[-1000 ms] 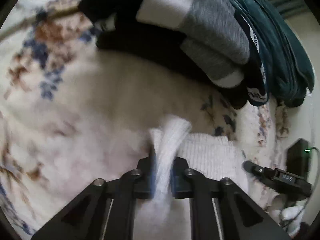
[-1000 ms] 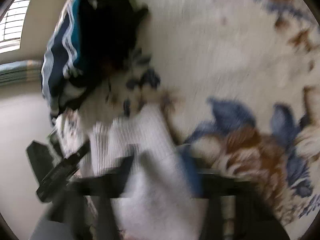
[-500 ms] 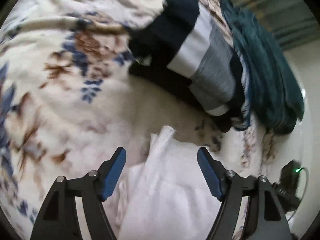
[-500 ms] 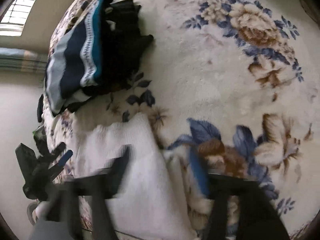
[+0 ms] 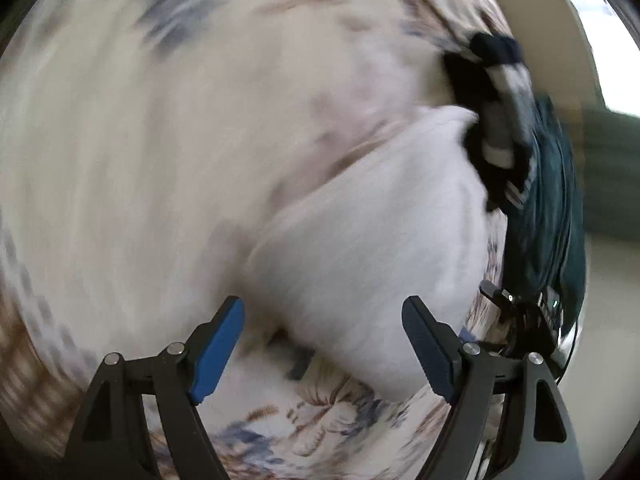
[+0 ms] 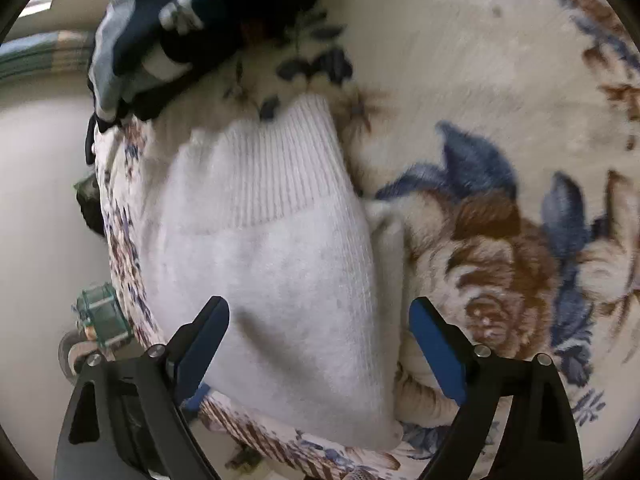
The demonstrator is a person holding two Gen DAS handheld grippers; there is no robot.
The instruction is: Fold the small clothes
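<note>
The sock (image 6: 280, 264) is white with a ribbed cuff. It lies on a cream blanket (image 6: 460, 60) printed with brown roses and blue leaves. The clothes pile (image 6: 160, 28) shows navy, teal, grey and white stripes beside black, and the finger pads (image 6: 204, 340) are blue.

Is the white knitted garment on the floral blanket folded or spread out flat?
Folded. In the right wrist view the white knitted garment lies compact on the floral blanket, its ribbed hem doubled over the smoother part.
</note>
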